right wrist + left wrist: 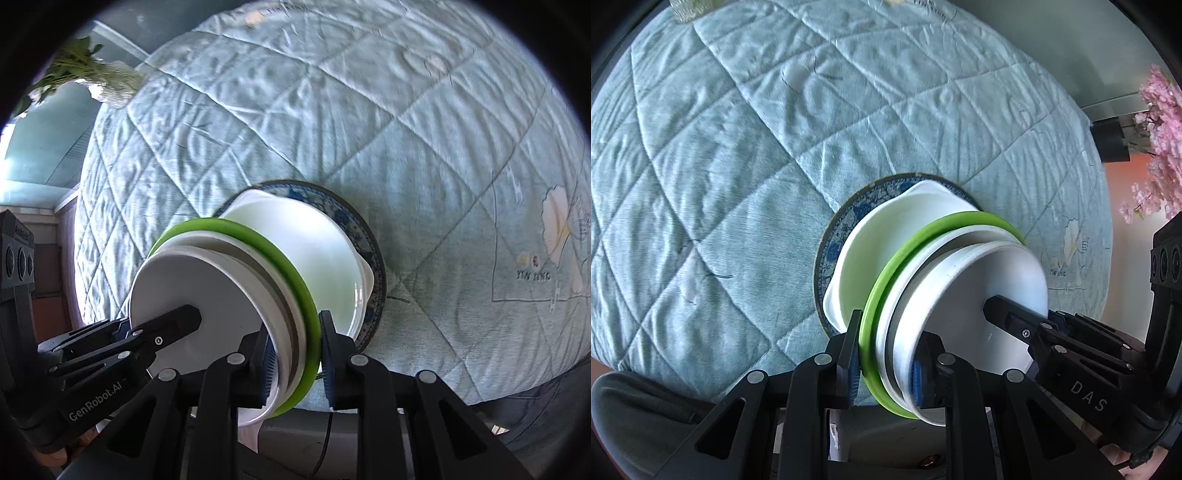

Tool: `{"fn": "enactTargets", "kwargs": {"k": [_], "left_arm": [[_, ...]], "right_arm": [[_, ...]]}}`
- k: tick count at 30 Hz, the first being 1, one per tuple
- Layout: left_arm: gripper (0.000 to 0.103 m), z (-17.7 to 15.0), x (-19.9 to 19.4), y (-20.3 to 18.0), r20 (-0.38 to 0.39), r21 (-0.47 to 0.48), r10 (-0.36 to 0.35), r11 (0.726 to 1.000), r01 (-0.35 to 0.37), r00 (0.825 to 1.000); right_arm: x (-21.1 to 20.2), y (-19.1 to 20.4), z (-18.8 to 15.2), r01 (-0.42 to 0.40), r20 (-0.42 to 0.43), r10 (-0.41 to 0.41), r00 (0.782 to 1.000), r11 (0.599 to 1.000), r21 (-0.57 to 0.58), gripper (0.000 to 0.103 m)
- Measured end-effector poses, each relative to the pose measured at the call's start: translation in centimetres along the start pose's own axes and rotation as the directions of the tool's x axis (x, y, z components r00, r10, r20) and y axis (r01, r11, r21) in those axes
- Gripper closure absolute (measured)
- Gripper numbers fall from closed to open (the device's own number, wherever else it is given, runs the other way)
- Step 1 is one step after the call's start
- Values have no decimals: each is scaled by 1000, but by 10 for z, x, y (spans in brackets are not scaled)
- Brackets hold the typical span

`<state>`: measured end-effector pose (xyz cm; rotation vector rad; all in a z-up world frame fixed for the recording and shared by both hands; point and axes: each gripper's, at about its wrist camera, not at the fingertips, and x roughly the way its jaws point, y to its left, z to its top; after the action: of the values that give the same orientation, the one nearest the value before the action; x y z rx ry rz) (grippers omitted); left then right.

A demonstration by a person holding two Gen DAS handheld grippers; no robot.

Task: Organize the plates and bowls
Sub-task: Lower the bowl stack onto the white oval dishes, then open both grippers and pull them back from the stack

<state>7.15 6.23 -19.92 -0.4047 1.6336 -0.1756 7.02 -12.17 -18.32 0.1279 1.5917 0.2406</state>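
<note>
The rims of a nested stack of bowls, a white bowl (975,295) inside a green-rimmed bowl (882,288), are pinched between the fingers of the left gripper (886,365); the opposite rim is clamped likewise by the right gripper (295,354). The stack is held over a white dish (325,254) resting on a blue patterned plate (369,236); a quilted pale-blue cloth (738,147) lies beneath, and pink blossoms (1160,140) are seen beyond its edge.

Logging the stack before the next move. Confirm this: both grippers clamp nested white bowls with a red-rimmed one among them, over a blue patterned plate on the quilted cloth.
Wrong on one point: the rim is green, not red, as the left wrist view shows. The rest stands.
</note>
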Motion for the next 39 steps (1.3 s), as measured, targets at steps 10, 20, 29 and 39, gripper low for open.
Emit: {"fn": "enactTargets", "kwargs": {"k": [10, 20, 29, 39], "left_arm": [[84, 9, 26, -5, -12, -14, -7, 1000, 6, 1000], [83, 8, 28, -1, -11, -26, -24, 999, 24, 1000], [81, 3, 5, 2, 48, 17, -17, 1000, 16, 999], [19, -51, -86, 4, 361, 39, 30, 998, -47, 932]], "right_arm": [[14, -3, 8, 50, 16, -50, 999, 999, -19, 82], [17, -2, 11, 76, 14, -76, 997, 997, -8, 81], [-4, 2, 11, 94, 79, -91, 993, 995, -35, 81], [-60, -3, -29, 90, 249, -75, 966, 995, -52, 20]]}}
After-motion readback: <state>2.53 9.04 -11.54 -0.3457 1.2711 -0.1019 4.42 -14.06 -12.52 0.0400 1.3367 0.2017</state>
